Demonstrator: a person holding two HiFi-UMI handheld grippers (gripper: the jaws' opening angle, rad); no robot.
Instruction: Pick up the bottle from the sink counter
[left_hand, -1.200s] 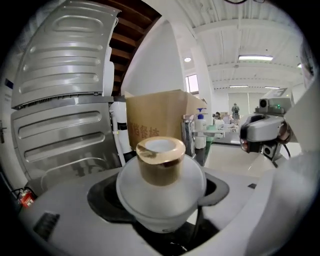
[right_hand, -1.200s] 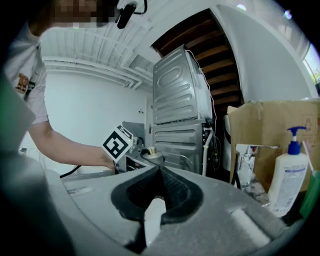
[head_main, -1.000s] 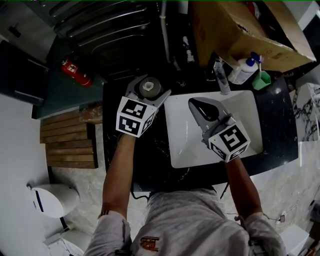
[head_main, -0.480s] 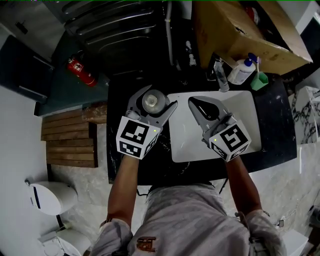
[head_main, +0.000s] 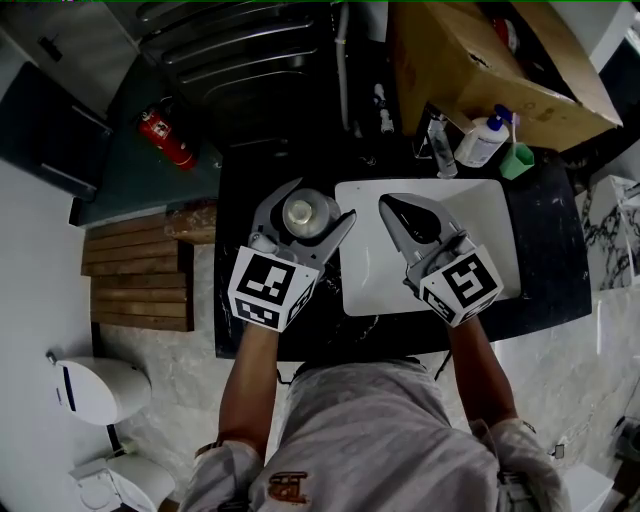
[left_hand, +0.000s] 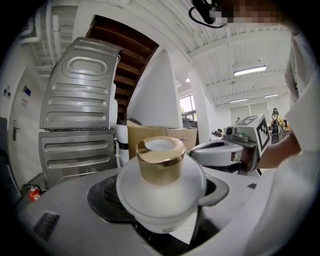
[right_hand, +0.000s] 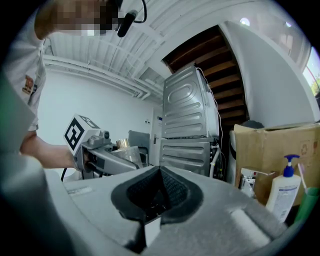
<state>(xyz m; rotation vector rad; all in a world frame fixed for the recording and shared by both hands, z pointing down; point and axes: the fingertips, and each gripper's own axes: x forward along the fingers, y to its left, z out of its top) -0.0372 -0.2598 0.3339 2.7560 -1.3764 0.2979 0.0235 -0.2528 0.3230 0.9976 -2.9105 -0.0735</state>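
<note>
A frosted white bottle with a gold cap sits between the jaws of my left gripper, which is shut on it over the black counter, left of the sink. In the left gripper view the bottle fills the middle, cap pointing away, both jaws against its body. My right gripper hovers over the white sink, its jaws closed together with nothing between them. The right gripper view shows its dark pads meeting, and the left gripper with the bottle off to the left.
Behind the sink stand a faucet, a white pump bottle and a green cup, under a cardboard box. A washing machine is behind the counter. A fire extinguisher and a toilet are on the floor at left.
The left gripper has drawn back toward the person with the bottle held in its jaws. The right gripper has stayed over the sink.
</note>
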